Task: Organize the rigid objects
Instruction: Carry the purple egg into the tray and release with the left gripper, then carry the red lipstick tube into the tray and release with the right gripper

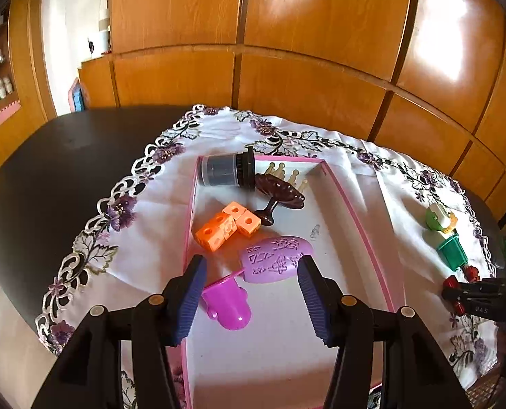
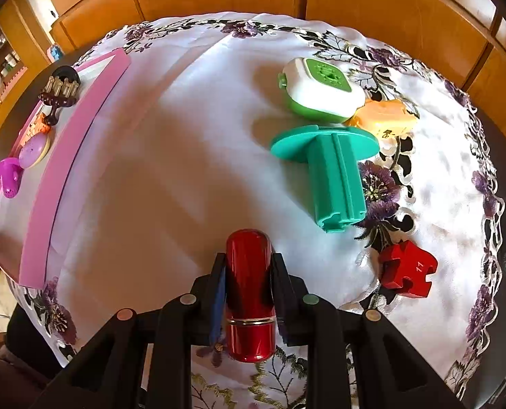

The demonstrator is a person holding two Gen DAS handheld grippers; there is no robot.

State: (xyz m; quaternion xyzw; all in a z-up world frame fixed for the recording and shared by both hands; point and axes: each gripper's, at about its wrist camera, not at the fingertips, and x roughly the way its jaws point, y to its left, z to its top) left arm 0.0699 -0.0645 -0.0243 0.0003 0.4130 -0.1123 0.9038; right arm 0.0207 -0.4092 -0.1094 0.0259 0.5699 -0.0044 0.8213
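Tray (image 1: 362, 225): holds jar (image 1: 225, 169), brown stand (image 1: 280, 196), orange blocks (image 1: 227, 226), purple toys (image 1: 275, 259).
Left gripper (image 1: 253, 293): fingers spread, holding nothing.
Right gripper (image 2: 249, 293): pinching red tube (image 2: 249, 293).

White digits "11" stand on the side of the red puzzle-shaped block (image 2: 408, 269) lying on the embroidered cloth (image 2: 184, 136). In the left wrist view, pale characters — seemingly "045", though blurred — sit on the black body of the right gripper (image 1: 454, 293). Nothing else is legible.
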